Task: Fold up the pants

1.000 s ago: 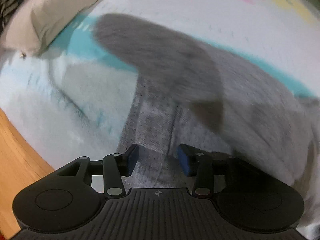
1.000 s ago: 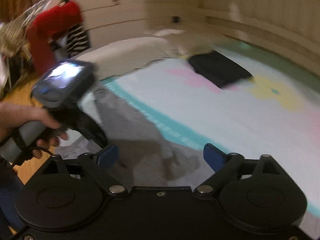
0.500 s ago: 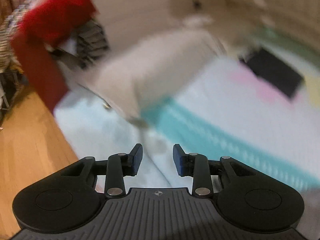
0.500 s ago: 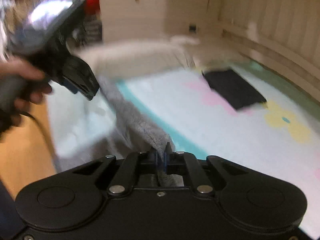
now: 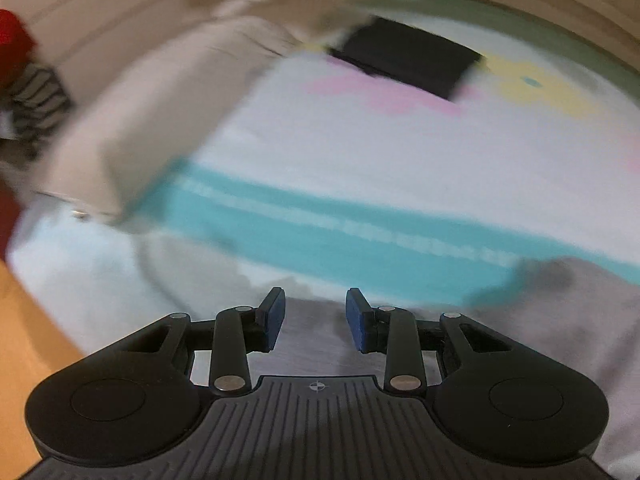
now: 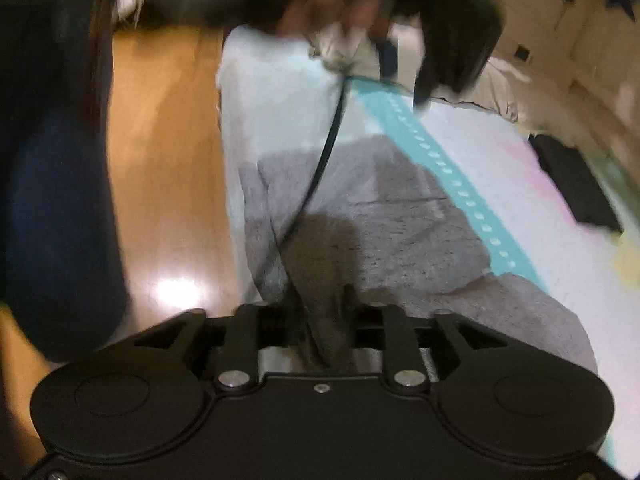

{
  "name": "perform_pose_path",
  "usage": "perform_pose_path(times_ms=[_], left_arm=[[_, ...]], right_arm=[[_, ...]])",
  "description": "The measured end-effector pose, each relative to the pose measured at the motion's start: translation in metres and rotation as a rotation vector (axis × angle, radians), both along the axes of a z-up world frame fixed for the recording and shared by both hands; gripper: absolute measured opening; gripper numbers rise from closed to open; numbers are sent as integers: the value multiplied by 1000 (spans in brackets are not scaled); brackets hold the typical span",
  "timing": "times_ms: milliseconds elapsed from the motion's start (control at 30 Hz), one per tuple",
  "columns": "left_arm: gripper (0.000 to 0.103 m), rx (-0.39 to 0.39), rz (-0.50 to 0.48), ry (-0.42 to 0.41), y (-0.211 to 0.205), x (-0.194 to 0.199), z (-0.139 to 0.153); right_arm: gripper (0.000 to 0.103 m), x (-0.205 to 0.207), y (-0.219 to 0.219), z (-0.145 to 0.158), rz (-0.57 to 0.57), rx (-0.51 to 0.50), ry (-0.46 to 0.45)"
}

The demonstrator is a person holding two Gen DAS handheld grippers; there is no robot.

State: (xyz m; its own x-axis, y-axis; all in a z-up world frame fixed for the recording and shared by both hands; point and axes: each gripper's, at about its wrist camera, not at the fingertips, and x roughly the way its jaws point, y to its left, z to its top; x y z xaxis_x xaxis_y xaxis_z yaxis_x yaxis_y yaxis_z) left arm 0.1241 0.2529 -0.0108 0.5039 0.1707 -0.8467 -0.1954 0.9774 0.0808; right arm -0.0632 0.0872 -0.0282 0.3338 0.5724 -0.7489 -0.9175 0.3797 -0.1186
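The grey pants (image 6: 392, 216) lie folded over on the white bedspread (image 6: 276, 112) near its floor-side edge. My right gripper (image 6: 324, 320) is shut on a bunched fold of the grey pants, which sticks up between its fingers. In the left wrist view my left gripper (image 5: 315, 314) is open and empty, its blue pads (image 5: 357, 318) apart over the near edge of the grey pants (image 5: 580, 320). The other hand-held gripper (image 6: 452, 28) shows blurred at the top of the right wrist view, with its black cable (image 6: 320, 168) hanging across the pants.
A turquoise stripe (image 5: 340, 232) crosses the bedspread. A beige pillow (image 5: 152, 120) lies at the left. A dark folded garment (image 5: 408, 58) sits at the far side. Wooden floor (image 6: 160, 160) borders the bed. A dark blue clothed leg (image 6: 52, 208) stands at the left.
My right gripper went from open to shut on a fold of the pants and swung toward the bed's floor-side edge. My left gripper let the pants go, stayed open and moved back over them.
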Motion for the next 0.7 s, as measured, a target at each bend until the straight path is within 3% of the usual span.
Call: perform_pose_path(times_ms=[67,200,300,367,467,633,700], left_arm=[[32,-19,3,25,-7,6,-10],[33,-58,-3,122,-17,13,-36],[33,-66,51,221,-21,0,-58],[33,-60,81,204,-22,-15,-65],[33,27,44,187,-37,-19,-67],[32,1,94,199,-34,-14,-66],[32,-15,114,203,-30,-11,-63]], right_arm=[[58,17,-22,20,-50,58,20],[60,68,-67,47,-196,117,86],[60,120,-85,49,-351,120,98],[60,153,-89,44,-420,103,130],[61,198,-82,23,-475,84,223],[60,235,-75,-17,-474,17,397],[40,234,-87,-26,-475,-10,444]])
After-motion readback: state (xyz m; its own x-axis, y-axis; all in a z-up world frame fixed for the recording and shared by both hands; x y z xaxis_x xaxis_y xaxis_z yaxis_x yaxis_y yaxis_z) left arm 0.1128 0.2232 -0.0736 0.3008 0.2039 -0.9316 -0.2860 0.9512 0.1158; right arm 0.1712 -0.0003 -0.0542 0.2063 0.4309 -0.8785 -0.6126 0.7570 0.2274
